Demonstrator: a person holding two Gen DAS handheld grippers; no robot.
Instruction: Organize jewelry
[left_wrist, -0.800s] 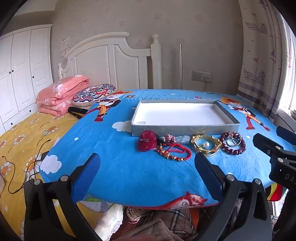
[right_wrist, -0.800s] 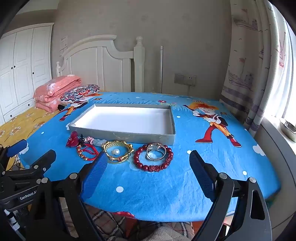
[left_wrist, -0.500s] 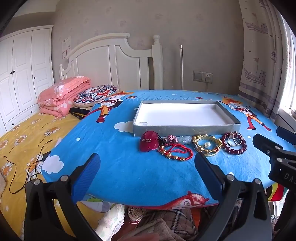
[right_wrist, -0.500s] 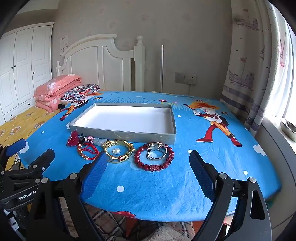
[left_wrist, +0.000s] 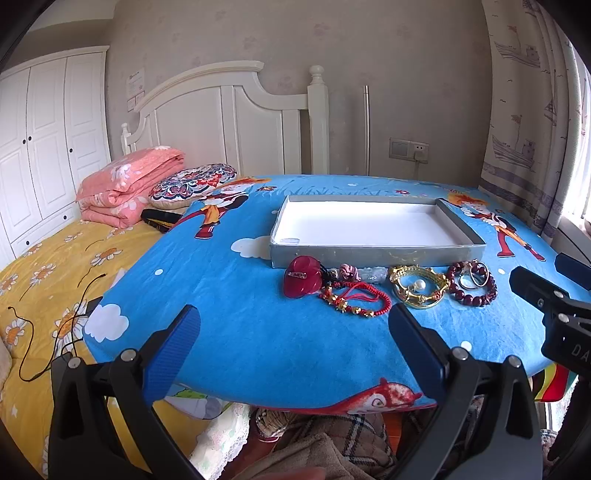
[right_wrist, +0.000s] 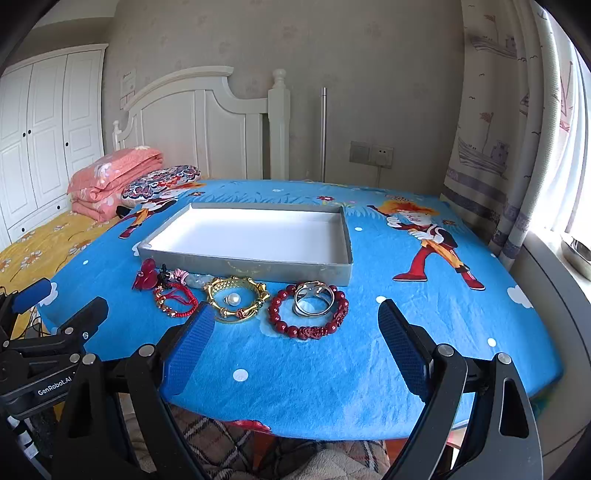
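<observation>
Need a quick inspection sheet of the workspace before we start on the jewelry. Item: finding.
Surface: blue cartoon tablecloth, flat.
Job's things: grey tray empty; in a row in front of it, red heart clip, red cord bracelet, gold bangle ringing a pearl, dark red bead bracelet ringing silver rings.
Clutter: nothing seen on the table.
Grippers: left tool and right tool open, empty, short of the jewelry.
Cables: black cord on the yellow bedspread.
Surroundings: headboard, wardrobe, curtain.
</observation>
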